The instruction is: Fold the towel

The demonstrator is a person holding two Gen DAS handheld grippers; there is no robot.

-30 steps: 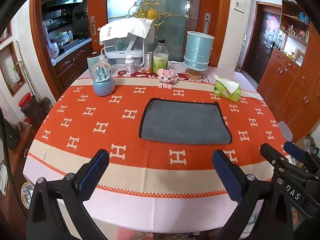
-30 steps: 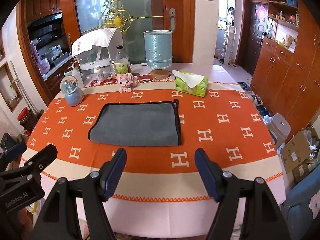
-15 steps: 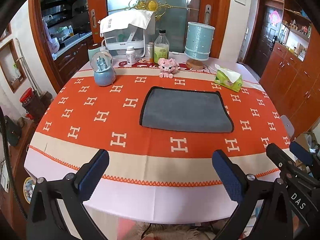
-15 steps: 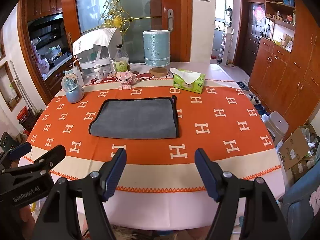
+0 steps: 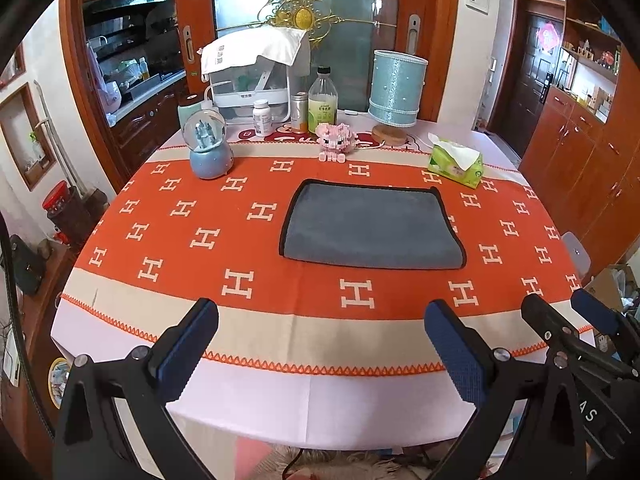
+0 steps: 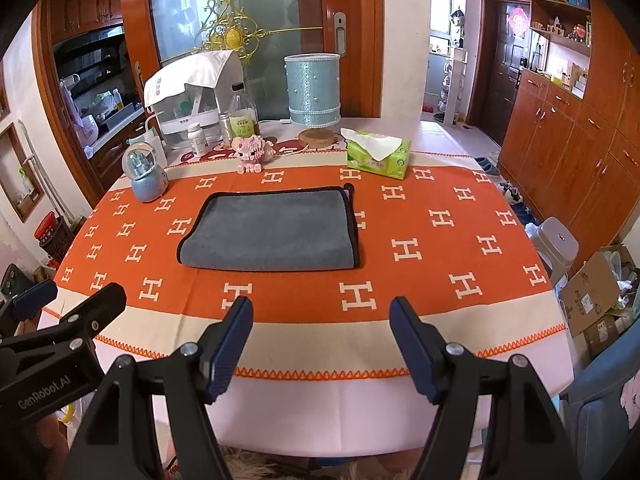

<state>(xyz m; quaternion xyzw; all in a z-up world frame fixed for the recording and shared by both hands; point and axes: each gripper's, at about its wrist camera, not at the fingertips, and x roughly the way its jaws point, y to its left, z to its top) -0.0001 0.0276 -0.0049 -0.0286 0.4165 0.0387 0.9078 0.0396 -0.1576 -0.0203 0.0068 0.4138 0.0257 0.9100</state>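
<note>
A grey towel (image 5: pixel 372 226) with black trim lies flat and folded in a rectangle on the orange tablecloth (image 5: pixel 240 248); it also shows in the right wrist view (image 6: pixel 270 230). My left gripper (image 5: pixel 320 344) is open and empty, held off the table's near edge, well short of the towel. My right gripper (image 6: pixel 322 340) is open and empty, also back beyond the near edge. Each gripper shows at the side of the other's view.
Behind the towel stand a snow globe (image 5: pixel 210 150), a pink toy pig (image 5: pixel 334 144), bottles (image 5: pixel 322 100), a blue lamp (image 5: pixel 396 92) and a green tissue box (image 5: pixel 456 162). A grey stool (image 6: pixel 558 246) and cardboard boxes (image 6: pixel 592 300) are at the right.
Both grippers have pulled back and up from the table; the towel looks farther away and more of the near table edge shows. The towel has not moved.
</note>
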